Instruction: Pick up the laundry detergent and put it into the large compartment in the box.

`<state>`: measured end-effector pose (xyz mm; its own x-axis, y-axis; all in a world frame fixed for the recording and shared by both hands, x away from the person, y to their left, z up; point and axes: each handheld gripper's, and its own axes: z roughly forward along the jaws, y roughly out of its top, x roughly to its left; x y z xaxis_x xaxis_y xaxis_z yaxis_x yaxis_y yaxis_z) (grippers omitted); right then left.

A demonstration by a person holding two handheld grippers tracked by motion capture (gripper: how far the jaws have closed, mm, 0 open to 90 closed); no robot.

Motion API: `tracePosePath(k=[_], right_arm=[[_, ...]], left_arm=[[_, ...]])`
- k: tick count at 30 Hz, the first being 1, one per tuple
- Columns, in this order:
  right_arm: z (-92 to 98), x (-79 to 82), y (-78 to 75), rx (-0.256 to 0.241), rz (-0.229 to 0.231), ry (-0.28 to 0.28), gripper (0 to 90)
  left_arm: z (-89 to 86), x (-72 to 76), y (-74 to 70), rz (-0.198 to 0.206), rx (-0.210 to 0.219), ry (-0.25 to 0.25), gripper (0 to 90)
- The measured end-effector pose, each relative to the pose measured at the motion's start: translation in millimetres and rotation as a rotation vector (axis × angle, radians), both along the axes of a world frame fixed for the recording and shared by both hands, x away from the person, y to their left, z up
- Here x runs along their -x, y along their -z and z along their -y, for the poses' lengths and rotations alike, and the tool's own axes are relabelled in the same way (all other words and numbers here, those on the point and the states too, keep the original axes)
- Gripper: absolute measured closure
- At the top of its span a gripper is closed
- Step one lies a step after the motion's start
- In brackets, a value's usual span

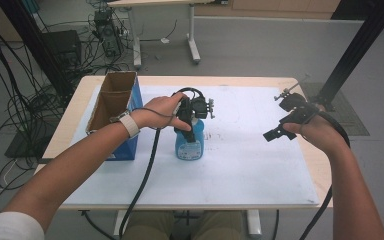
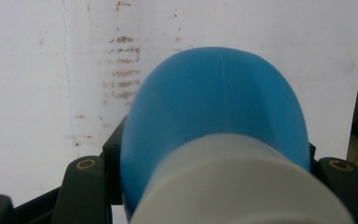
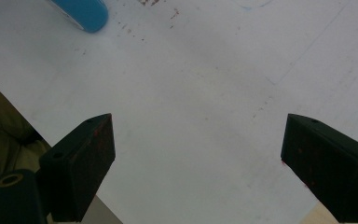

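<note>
Forearms come in from the bottom of the high view, one gripper per hand. Left gripper sits over the blue bottle, which stands upright near the middle of the white mat, just beside the cardboard box. Grip is from above, at the neck/shoulder: in the left gripper view the white cap and blue shoulder lie btwn the two black jaws, which press in on both sides, so the jaws are closed on the bottle. Probably chosen bc the neck is the narrowest, stiffest part, and a top grip lets the bottle hang straight for a lift. Base looks to be resting on the mat, though contact can't be confirmed.

Right gripper hangs above the mat's right part, well apart from the bottle, w/ nothing in it; jaws spread wide in the right gripper view, bare mat btwn them. Likely parked out of the way, ready to help.

Farther off, the box stands open-topped at the mat's left edge, near enough to be the likely drop spot. Beyond the table: floor cables, a desk frame.
</note>
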<state>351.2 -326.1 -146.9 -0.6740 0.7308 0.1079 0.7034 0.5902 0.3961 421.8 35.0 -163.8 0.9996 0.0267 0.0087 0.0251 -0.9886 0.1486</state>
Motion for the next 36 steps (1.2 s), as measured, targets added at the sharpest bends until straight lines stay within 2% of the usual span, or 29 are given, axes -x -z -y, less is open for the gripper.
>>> tracePosePath(k=[23, 36], right_arm=[[1.2, 1.6, 0.6, -0.001, 0.001, -0.001, 9.7], [4.4, 5.4, 0.4, -0.006, 0.004, 0.007, 9.7]], left_arm=[[1.1, 2.1, -0.3, 0.009, -0.003, 0.001, 39.3], [3.3, -0.1, -0.7, -0.004, -0.011, -0.012, 39.6]])
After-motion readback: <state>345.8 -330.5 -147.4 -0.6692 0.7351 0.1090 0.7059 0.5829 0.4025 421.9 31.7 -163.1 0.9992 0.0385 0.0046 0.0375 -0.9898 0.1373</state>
